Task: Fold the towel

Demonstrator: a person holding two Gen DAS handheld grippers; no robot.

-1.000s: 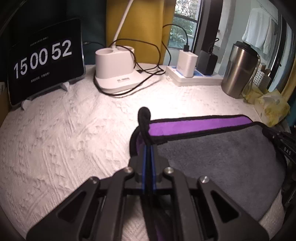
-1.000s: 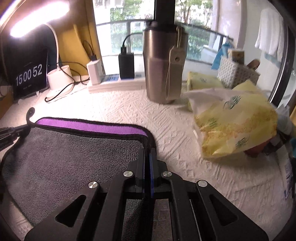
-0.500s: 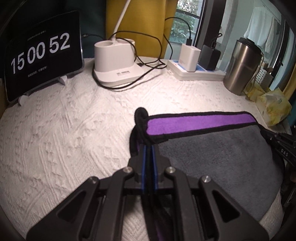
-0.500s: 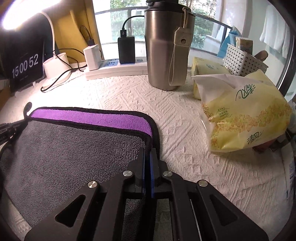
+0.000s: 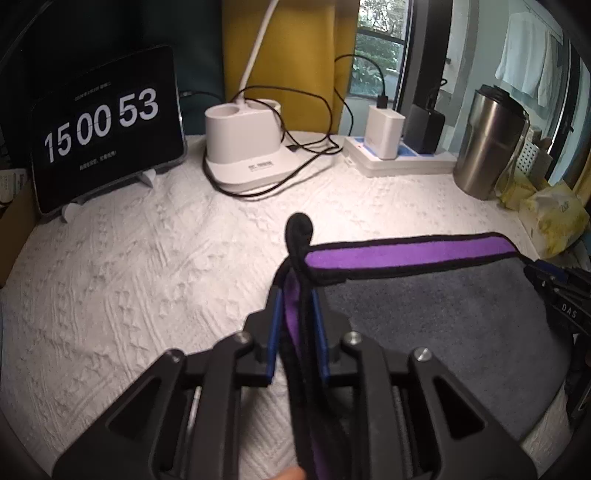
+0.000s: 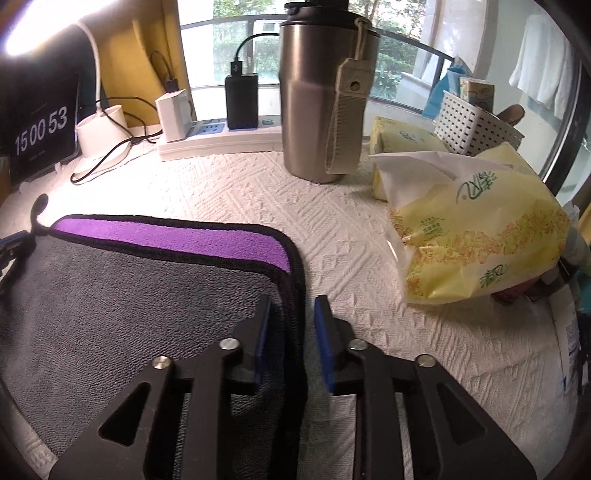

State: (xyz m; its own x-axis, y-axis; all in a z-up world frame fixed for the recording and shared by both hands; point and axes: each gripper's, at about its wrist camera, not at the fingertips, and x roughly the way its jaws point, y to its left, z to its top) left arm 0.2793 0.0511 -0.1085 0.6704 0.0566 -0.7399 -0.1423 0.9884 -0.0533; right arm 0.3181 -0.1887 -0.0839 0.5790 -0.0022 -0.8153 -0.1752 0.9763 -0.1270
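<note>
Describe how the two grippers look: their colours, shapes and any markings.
Both the left gripper and the right gripper are matte black, with angular linkage arms with triangular cut-outs, silver round pivot screws and blue finger pads. No cables show. The right gripper's body, in the left view, bears white letters "DAS".

Lamp glare (image 6: 26, 33) top-left, window daylight behind, fisheye edges dark.

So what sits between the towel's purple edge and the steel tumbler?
Nothing: in the right wrist view only bare white textured tablecloth separates the grey towel's purple band from the stainless steel tumbler.
</note>
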